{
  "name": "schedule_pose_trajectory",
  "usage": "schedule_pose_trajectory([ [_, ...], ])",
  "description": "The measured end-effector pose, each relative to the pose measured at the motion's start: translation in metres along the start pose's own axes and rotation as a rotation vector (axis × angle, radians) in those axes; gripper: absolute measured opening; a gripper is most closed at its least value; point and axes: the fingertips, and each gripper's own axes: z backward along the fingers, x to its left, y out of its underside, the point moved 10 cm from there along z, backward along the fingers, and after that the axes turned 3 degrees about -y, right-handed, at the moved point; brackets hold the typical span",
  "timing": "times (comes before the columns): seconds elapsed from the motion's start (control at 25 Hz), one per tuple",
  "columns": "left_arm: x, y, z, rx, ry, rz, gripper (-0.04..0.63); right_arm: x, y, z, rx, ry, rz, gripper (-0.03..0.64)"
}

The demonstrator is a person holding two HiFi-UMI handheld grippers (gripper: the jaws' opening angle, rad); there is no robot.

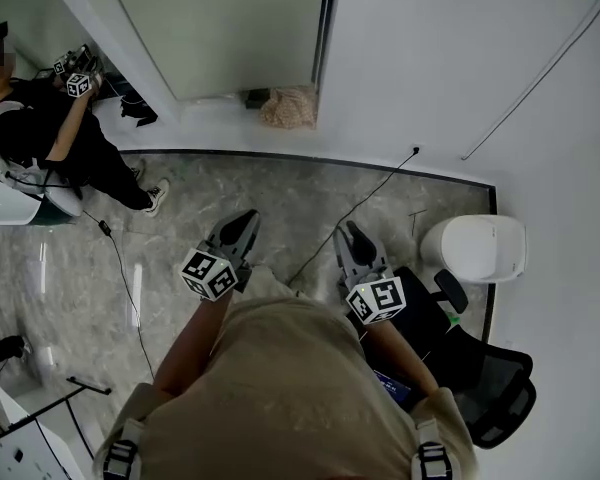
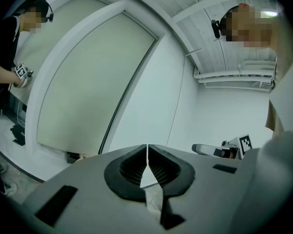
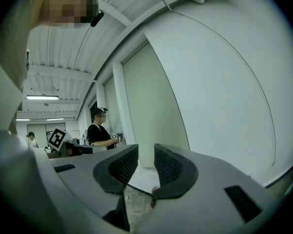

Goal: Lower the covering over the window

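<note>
The window's pale beige covering [image 1: 220, 28] fills its white frame in the wall ahead, and reaches down to near the sill in the left gripper view [image 2: 88, 82]. It also shows in the right gripper view [image 3: 151, 96]. My left gripper [image 1: 242, 218] is held level over the floor, well short of the window, with its jaws shut and empty [image 2: 147, 147]. Beside it, my right gripper [image 1: 352, 233] points at the white wall; its jaws stand apart with nothing between them [image 3: 145, 150].
Another person [image 1: 40, 138] with grippers stands at the left by a second window. A black office chair [image 1: 480, 368] and a white bin [image 1: 480, 248] are close on my right. A cable [image 1: 350, 213] crosses the floor. A beige cloth [image 1: 288, 108] lies on the ledge.
</note>
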Motion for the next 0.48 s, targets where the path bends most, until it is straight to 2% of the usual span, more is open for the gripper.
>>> schedule_pose_trajectory([
  [0.28,0.013,0.000,-0.002,0.011,-0.014,0.008,0.023,0.001,0.004,-0.012,0.027,-0.017,0.053,0.087],
  [0.48,0.047,-0.007,-0.007,0.037,-0.012,0.036,0.023,0.009,0.005,-0.042,0.061,-0.005,0.059,0.087],
])
